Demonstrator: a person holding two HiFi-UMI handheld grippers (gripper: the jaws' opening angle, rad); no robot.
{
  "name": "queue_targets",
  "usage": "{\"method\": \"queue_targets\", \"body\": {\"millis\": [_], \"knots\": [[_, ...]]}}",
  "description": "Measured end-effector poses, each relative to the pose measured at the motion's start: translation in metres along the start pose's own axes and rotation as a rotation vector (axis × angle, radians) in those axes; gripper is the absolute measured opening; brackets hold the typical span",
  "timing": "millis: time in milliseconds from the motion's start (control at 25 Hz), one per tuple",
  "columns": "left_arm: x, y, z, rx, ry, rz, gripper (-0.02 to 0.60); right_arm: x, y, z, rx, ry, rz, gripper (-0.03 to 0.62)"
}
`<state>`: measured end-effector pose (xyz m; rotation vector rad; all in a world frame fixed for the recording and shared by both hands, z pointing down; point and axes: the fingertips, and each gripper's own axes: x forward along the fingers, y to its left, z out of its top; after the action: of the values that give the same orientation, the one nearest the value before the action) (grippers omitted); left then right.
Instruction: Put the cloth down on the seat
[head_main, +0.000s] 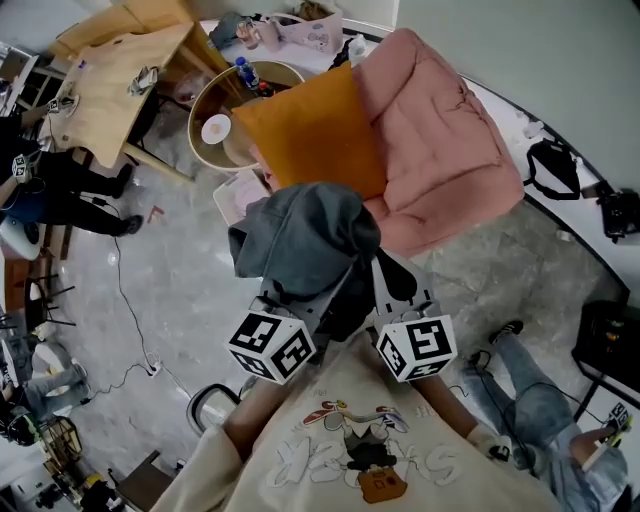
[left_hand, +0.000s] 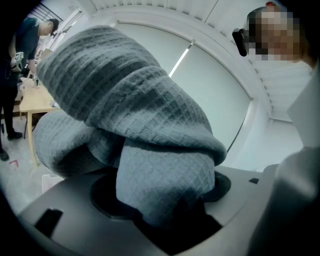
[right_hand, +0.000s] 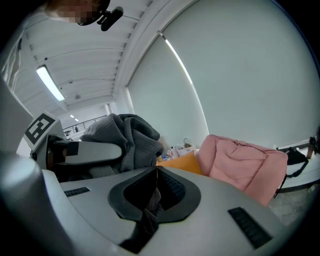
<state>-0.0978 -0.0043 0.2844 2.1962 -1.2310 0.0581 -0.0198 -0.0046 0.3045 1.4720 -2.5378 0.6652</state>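
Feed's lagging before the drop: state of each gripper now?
Left gripper: closed on the grey cloth.
Right gripper: closed, pinching a strip of the same cloth.

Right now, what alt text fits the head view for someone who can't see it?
Seen from above, a left gripper and a right gripper hold a bunched grey cloth in front of a pink seat bearing an orange cushion.

Saw a grey, waffle-textured cloth (head_main: 300, 240) bunched into thick, rumpled folds, lifted in the air with one fold drooping down. Hung just before the near edge of the seat (head_main: 440, 170), not laid on it. Saw the seat as pink, puffy and quilted.
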Motion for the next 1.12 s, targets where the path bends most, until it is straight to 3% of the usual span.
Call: {"method": "queue_targets", "body": {"millis": [160,480,1120], "knots": [[0.015,0.002,0.007,0.019,0.006,-0.010,0.339,0.006,-0.008,0.005,-0.015,0.004,-0.008,0.020],[0.067,0.012,0.001,-0.026,0.038,0.018,0.339,0.022,-0.042,0.016,-0.032,0.022,-0.006,0.020],[0.168,0.027,-0.022,-0.097,0.099,0.129,0.339,0.076,-0.137,0.004,0.013,0.090,-0.001,0.020]]}}
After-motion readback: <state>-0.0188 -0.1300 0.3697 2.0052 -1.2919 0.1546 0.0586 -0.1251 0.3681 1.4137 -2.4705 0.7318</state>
